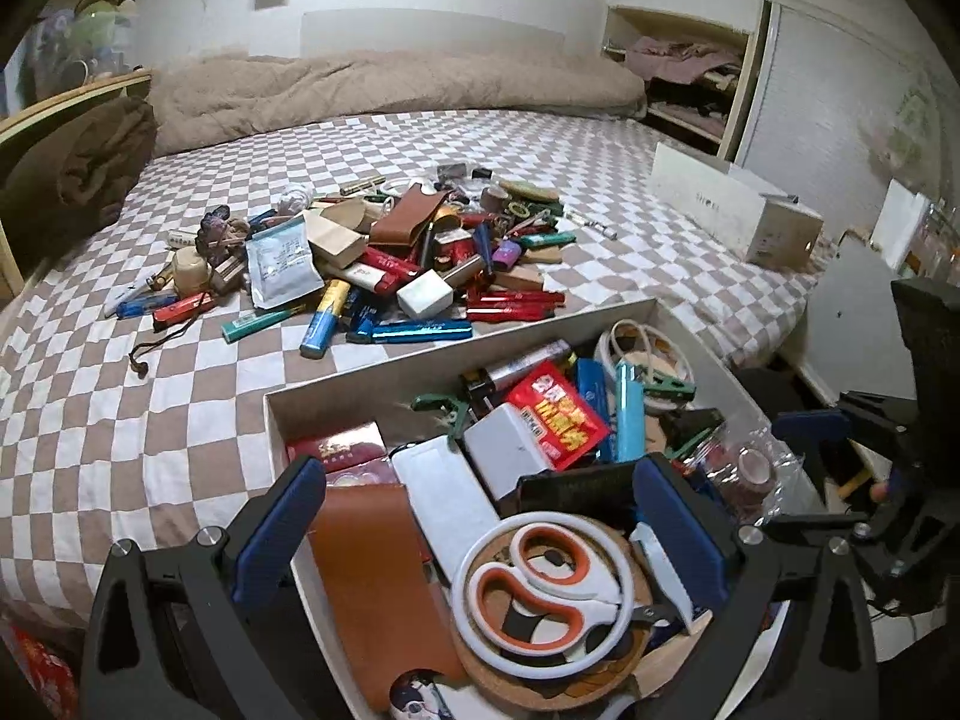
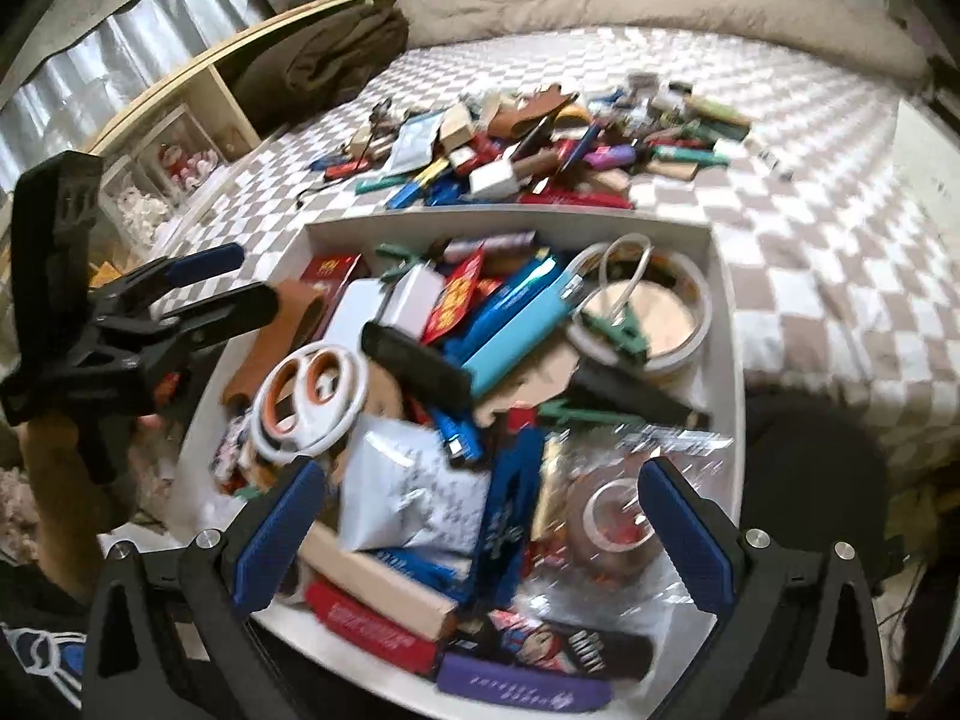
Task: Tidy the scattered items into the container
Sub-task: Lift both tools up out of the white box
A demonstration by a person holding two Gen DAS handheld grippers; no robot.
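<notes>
1. Container (image 1: 456, 348): a shallow white rectangular box with thin card-like walls sits on the checkered bed (image 1: 150, 420), packed with small things, just in front of the heap still outside it.
2. Inside, orange-and-white scissors (image 1: 540, 594) lie within a white ring on a round cork coaster (image 1: 624, 546), beside a smooth tan leather sleeve (image 1: 372, 588) and a flat white case.
3. Further in, a glossy red sachet (image 1: 558, 414) carries yellow characters I cannot read; a light-blue lighter (image 2: 522, 330) and a roll of tape (image 2: 648, 312) lie near the far wall.
4. Scattered items (image 1: 390, 258) form a loose pile of lighters, pens, packets and small boxes on the bedspread beyond the box.
5. Left gripper (image 1: 480, 522) hangs over the box's near end, its blue ribbed fingers spread wide around nothing.
6. Right gripper (image 2: 480, 522) hovers above crinkled clear plastic and a silver foil pouch (image 2: 414, 498), likewise spread and holding nothing.
</notes>
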